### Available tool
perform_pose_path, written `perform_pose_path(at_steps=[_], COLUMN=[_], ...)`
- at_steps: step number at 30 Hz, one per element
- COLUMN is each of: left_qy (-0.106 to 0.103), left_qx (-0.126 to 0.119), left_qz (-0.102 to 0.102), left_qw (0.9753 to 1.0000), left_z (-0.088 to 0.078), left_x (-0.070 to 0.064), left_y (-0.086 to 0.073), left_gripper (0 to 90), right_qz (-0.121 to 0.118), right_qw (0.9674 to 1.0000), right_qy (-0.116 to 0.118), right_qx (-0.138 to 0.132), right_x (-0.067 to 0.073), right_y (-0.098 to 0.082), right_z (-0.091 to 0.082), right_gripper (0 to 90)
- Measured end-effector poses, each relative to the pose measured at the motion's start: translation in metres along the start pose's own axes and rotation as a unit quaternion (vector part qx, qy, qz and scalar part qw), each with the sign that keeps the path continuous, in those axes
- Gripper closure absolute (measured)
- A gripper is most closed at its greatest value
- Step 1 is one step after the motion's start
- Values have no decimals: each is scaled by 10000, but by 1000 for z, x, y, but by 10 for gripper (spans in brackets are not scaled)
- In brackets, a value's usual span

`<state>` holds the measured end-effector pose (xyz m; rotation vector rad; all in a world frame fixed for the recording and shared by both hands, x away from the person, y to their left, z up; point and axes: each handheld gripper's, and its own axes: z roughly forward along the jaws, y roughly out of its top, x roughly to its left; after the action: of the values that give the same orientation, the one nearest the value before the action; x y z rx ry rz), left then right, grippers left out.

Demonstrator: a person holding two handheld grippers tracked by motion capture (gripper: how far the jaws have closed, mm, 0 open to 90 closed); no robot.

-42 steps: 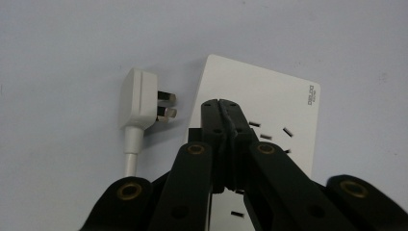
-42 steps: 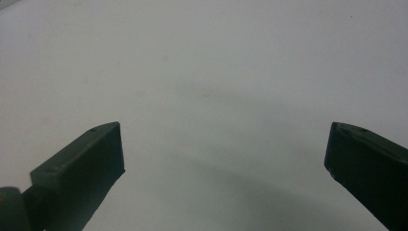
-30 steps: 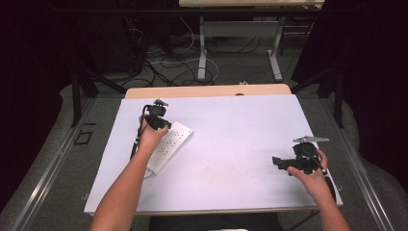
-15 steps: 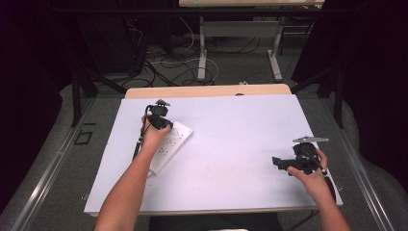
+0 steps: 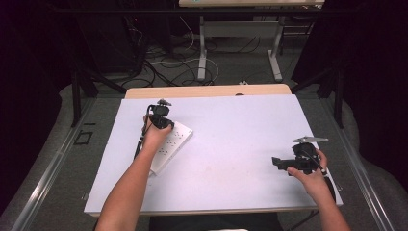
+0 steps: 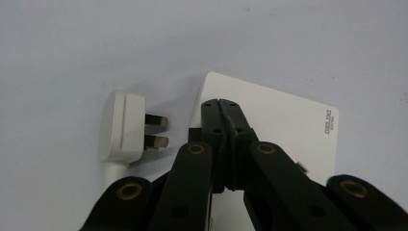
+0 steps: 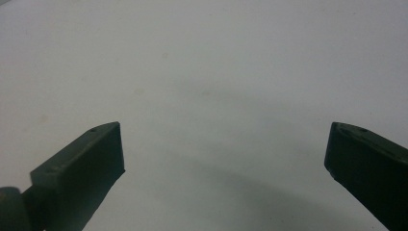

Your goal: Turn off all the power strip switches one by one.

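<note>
A white power strip (image 5: 172, 143) lies at an angle on the left half of the white table (image 5: 240, 130). My left gripper (image 5: 162, 123) is over its far end, pointing down. In the left gripper view the left gripper (image 6: 222, 104) is shut, its jaws pressed together with nothing between them, tips over the strip's end (image 6: 284, 120) that bears a printed label. A white plug (image 6: 122, 126) lies on the table just left of that end, its prongs pointing toward the strip. My right gripper (image 5: 280, 163) rests low at the table's right side, and the right gripper (image 7: 223, 149) stands wide open over bare table.
Only bare white surface lies between the two hands. Beyond the white sheet a wooden table edge (image 5: 207, 91) shows. Farther back, cables (image 5: 178, 62) and desk legs (image 5: 202, 48) are on the floor. A dark cable (image 5: 139, 147) trails along the left forearm.
The left hand has edged very slightly to the right at the strip's far end. The power strip and the right gripper have stayed put.
</note>
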<state>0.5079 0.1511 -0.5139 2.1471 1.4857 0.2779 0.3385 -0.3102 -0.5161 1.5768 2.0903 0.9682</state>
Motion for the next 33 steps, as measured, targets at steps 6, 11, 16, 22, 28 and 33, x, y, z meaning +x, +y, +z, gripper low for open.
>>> perform_pose_path(at_steps=[6,11,16,22,28,33], left_qy=[-1,-25,-23,-14,194,156], left_qx=[6,18,30,78,59,79], left_qz=[-10,-65,-65,-5,141,98], left_qw=[10000,10000,10000,10000,9997,9998], left_z=[0,0,0,2,4,3], left_x=[0,0,0,1,-5,-4], left_y=[0,0,0,1,2,2], left_gripper=[900,900,900,900,900,900], right_qz=[27,21,20,4,8,12], right_qw=[10000,10000,10000,10000,10000,10000], right_qy=[13,17,7,9,2,16], right_qx=[-11,-8,-4,-7,-28,-29], right_x=[0,0,0,1,-1,-1], right_y=[0,0,0,0,0,0], right_z=[0,0,0,0,-2,-1], right_gripper=[0,0,0,0,0,0])
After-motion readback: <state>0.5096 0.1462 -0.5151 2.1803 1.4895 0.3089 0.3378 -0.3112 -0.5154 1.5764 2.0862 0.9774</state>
